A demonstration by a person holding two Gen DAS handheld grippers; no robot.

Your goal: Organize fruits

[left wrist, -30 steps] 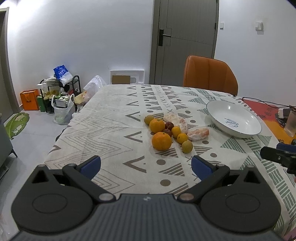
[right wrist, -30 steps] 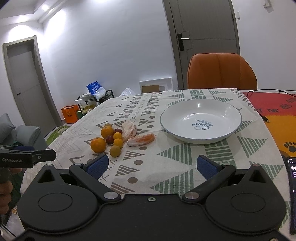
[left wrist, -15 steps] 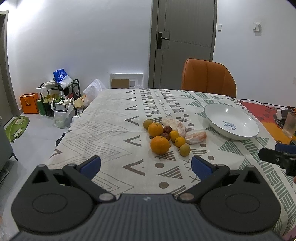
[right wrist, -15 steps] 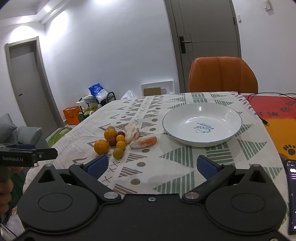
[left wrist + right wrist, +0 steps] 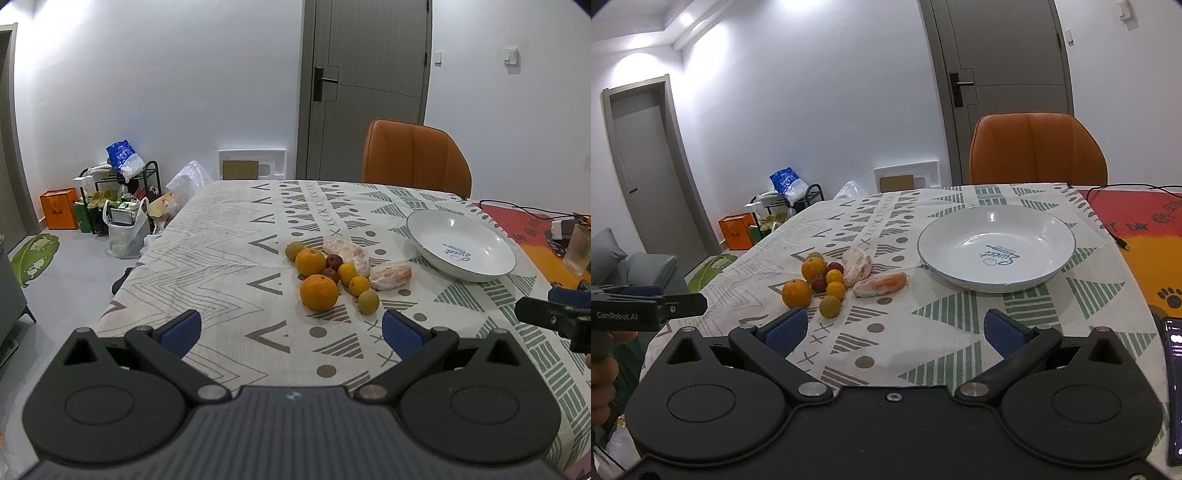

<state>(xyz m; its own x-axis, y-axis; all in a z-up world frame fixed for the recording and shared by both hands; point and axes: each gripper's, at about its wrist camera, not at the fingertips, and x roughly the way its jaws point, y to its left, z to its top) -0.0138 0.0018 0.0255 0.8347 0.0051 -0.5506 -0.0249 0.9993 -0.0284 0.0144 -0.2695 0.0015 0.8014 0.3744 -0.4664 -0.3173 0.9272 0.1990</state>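
Left wrist view: left tool (image 5: 291,328) wide apart, nothing between the blue pads, hovering low over the near edge of the table (image 5: 221,258). Straight ahead sat the fruit pile (image 5: 332,277), all bunched together on the patterned cloth: big orange (image 5: 319,292) nearest, second orange (image 5: 310,262) behind it, a couple of dark red fruits (image 5: 333,261) tucked between, small yellow ones (image 5: 359,285) and a greenish one (image 5: 368,302) on the right side. Two peeled pieces too, pale one (image 5: 351,251) at the back and an orange-fleshed one (image 5: 391,277) lying just right of the pile. Bowl (image 5: 428,236) further right and a bit back, apart from the fruit, nothing in it. Right tool (image 5: 554,317) poking in from the right edge, couldn't tell its state from here. Orange chair (image 5: 415,162) at the far end, glass (image 5: 578,249) at the right edge.

Right wrist view: right tool (image 5: 895,330) also spread wide and holding nothing, pointed at the cloth between pile (image 5: 827,280) and bowl (image 5: 934,254). Pile off to the left, bowl ahead-right, peeled orange-fleshed piece (image 5: 881,285) lying between them, near the bowl but not touching it. Left tool (image 5: 687,304) visible at the left edge. Phone (image 5: 1174,387) at the right edge.
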